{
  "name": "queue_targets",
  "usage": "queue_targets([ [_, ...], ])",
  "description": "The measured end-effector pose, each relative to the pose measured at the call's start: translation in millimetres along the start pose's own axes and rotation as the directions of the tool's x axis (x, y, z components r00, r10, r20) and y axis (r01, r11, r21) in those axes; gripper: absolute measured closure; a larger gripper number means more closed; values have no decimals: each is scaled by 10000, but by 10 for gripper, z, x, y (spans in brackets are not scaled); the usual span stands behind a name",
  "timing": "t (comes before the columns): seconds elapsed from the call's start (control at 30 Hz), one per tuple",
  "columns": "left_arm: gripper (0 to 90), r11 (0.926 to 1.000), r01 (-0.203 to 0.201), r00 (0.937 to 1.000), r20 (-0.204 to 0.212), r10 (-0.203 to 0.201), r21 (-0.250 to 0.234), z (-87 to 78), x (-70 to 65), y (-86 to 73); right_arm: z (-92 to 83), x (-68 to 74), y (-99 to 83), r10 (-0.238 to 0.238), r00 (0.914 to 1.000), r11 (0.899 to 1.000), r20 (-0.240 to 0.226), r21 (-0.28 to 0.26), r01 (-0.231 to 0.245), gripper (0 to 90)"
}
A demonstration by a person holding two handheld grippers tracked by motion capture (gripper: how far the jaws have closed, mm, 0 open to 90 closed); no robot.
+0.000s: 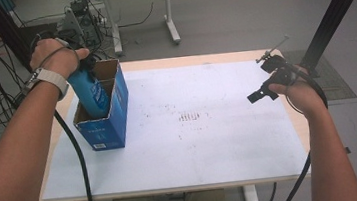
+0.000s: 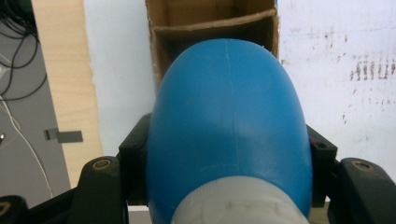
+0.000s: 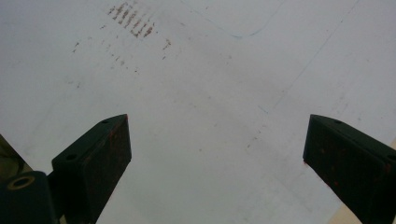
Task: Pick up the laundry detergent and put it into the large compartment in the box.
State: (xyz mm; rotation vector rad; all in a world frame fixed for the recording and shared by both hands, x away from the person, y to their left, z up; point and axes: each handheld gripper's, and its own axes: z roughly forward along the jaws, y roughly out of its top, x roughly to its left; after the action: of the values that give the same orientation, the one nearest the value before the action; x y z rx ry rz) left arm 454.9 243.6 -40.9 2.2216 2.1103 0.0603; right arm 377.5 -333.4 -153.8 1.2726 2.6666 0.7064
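Bottle (image 1: 89,95) stands tilted in your left gripper (image 1: 85,65), its base down inside the near compartment of the open blue box (image 1: 113,122) at about nine o'clock on the surface (image 1: 211,147). In the left gripper view the jaws are closed on the blue body just below the pale neck, one pad on each side, with the box's cardboard divider past it. Your right gripper (image 1: 261,93) hangs over the white sheet near three o'clock, well apart from the box; its jaws stand wide open with nothing between them. Rusty smudges (image 1: 188,117) mark the sheet near its middle.
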Motion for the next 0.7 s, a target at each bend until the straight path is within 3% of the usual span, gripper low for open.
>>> queue_targets([
  [0.7, 379, 9999, -94, 10000, -27, 95, 92, 287, 14, 25, 70, -17, -14, 58, 9999, 10000, -103, 74, -57, 76],
])
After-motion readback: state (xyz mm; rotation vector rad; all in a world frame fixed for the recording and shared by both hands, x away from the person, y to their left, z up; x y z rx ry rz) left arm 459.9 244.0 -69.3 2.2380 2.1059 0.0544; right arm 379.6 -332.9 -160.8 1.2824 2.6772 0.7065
